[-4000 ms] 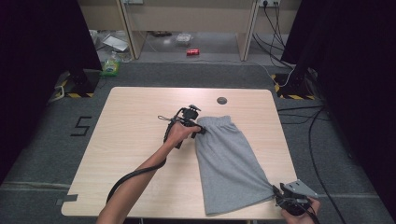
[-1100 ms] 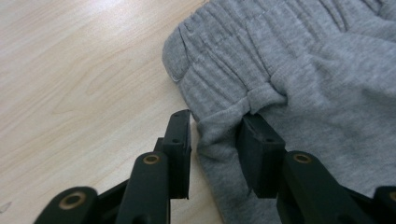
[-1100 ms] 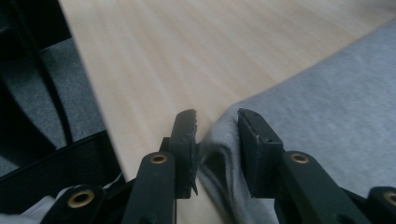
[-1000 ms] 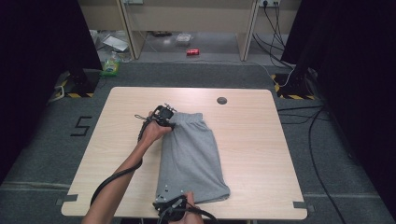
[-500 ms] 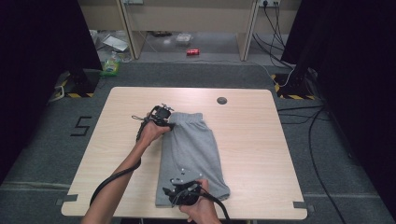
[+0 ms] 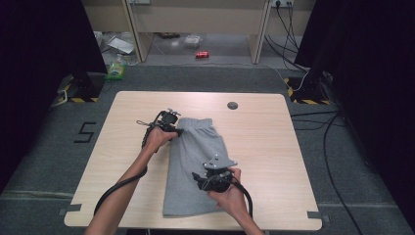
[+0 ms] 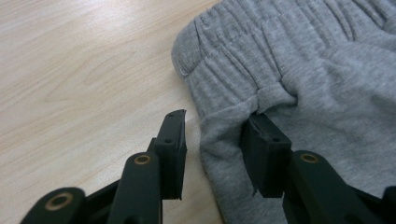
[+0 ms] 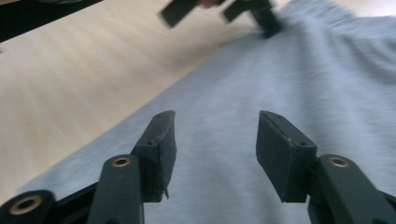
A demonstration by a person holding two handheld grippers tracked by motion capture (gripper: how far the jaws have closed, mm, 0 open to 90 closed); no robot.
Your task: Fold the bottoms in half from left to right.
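Grey shorts (image 6: 193,156) lie folded lengthwise on the wooden table (image 6: 274,127), waistband at the far end. My left gripper (image 6: 177,131) sits at the waistband's left corner. In the left gripper view its jaws (image 7: 217,121) have just been opening: the cloth edge (image 7: 303,60) lies loosely between them, and the left pad stands clear of it. My right gripper (image 6: 199,177) hovers over the middle of the shorts. Its jaws (image 8: 217,116) have just been opening, nothing is between them, and grey fabric (image 8: 303,70) lies beneath. The left gripper (image 8: 219,9) shows blurred ahead.
A dark round grommet (image 6: 232,105) sits in the tabletop near the far edge. On the floor beyond are a red can (image 6: 201,54) and a green bottle (image 6: 116,71). Cables (image 6: 328,127) run along the floor to the right. Bare wood flanks the shorts.
The right gripper has left the shorts' near hem, risen and moved farther onto the shorts, its jaws wider. The shorts now lie folded and further left than four seconds ago. The left hand stayed.
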